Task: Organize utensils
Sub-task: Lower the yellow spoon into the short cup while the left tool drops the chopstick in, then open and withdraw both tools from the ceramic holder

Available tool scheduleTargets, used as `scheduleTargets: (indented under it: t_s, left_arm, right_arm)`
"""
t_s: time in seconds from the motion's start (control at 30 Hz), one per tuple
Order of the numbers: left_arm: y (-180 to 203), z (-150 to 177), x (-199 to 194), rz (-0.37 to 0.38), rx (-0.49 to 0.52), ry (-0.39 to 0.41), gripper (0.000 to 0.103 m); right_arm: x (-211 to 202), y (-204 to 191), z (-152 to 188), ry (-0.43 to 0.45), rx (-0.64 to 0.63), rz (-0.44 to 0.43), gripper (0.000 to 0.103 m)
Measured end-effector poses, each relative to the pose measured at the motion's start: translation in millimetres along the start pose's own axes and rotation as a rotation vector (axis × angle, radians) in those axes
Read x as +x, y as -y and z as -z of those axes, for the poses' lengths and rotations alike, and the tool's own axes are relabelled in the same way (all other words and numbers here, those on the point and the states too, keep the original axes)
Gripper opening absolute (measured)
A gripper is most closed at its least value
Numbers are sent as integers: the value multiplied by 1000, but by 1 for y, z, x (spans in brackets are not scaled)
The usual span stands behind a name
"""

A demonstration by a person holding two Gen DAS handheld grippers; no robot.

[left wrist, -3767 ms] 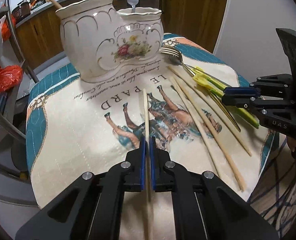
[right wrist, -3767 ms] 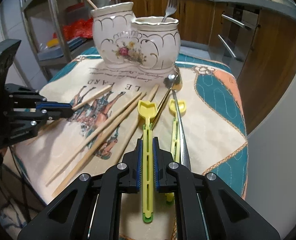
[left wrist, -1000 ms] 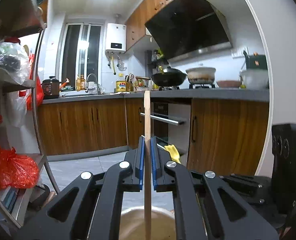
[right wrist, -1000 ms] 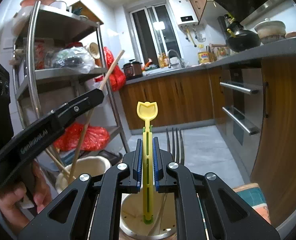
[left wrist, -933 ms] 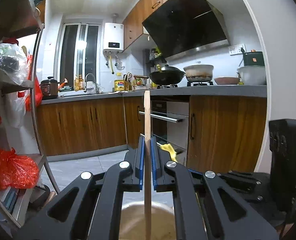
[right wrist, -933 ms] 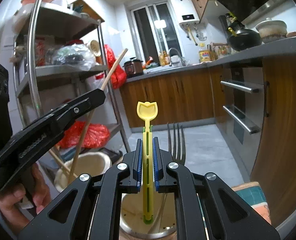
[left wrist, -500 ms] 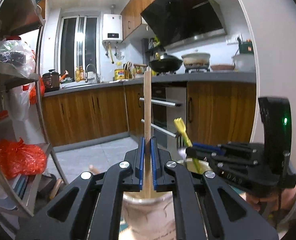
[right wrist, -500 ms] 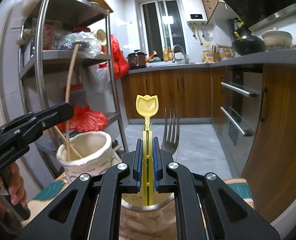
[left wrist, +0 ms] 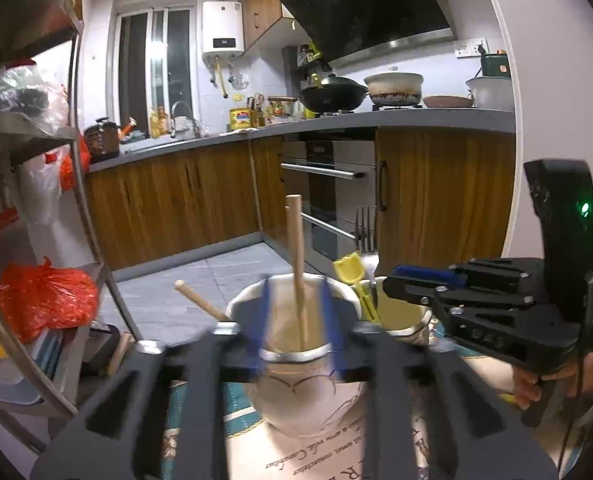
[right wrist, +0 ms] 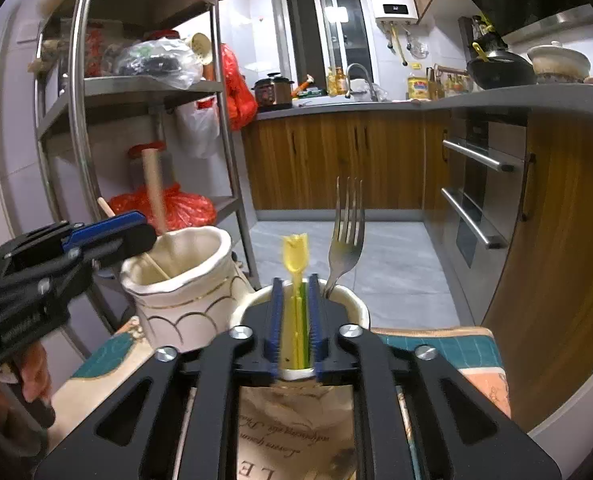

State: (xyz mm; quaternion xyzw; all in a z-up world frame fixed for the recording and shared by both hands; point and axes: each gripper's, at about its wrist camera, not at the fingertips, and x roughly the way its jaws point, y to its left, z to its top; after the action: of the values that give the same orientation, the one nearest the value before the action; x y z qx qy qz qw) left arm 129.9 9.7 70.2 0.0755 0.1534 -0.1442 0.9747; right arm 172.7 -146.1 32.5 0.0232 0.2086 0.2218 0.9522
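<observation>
Dropping into the ceramic holder (right wrist: 184, 280) right now: a wooden chopstick (left wrist: 296, 264) stands in the taller left cup, and the yellow utensil (right wrist: 295, 272) stands in the lower right cup beside a metal fork (right wrist: 346, 236). Another chopstick (left wrist: 198, 300) leans out over the tall cup's rim. The left gripper (left wrist: 296, 320) has its fingers spreading, blue pads clear on both sides of the chopstick, nothing pinching it. The right gripper (right wrist: 295, 328) is opening too, the fingers only narrowly apart, with the yellow handle between them and looking just freed. The holder sits on the patterned cloth (right wrist: 296, 420) covering the bench, with a person's hand (left wrist: 536, 384) on the right handle.

Risks from here, as I judge them: the right fingers straddle that handle closely, so pulling back at an angle could hook it and drag it out again. Both grippers hover at the cup rims; a careless retreat could clip the holder and tip it.
</observation>
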Motion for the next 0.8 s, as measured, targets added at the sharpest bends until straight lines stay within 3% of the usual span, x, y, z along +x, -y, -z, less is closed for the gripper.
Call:
scheduleTargets:
  t_s: [0.03,0.17,0.23,0.3,0.4,0.63,0.8]
  left_arm:
    - [0,0,-4,-6,0,11,50]
    - [-2,0,-17,-9,-19,8,56]
    - [-3,2,-28,-14,-28,13,68]
    - [-4,3,-41,-16,-39,24,77]
    - [-4,4,-57,-17,-53,26,96]
    - [4,12,-95,-20,-46,23,98]
    - [14,28,-114,-1,-60,7,98]
  right_arm:
    - [-4,0,-1,6,2,1,24]
    - [-27,1,-5,39,24,12,44]
    - [-38,3,-7,50,40,14,58]
    - [-55,3,-8,76,51,29,81]
    - [-84,-1,-9,129,34,48,93]
    - [-139,-15,-5,220,-8,93,98]
    - [-160,-17,6,205,-24,118,98]
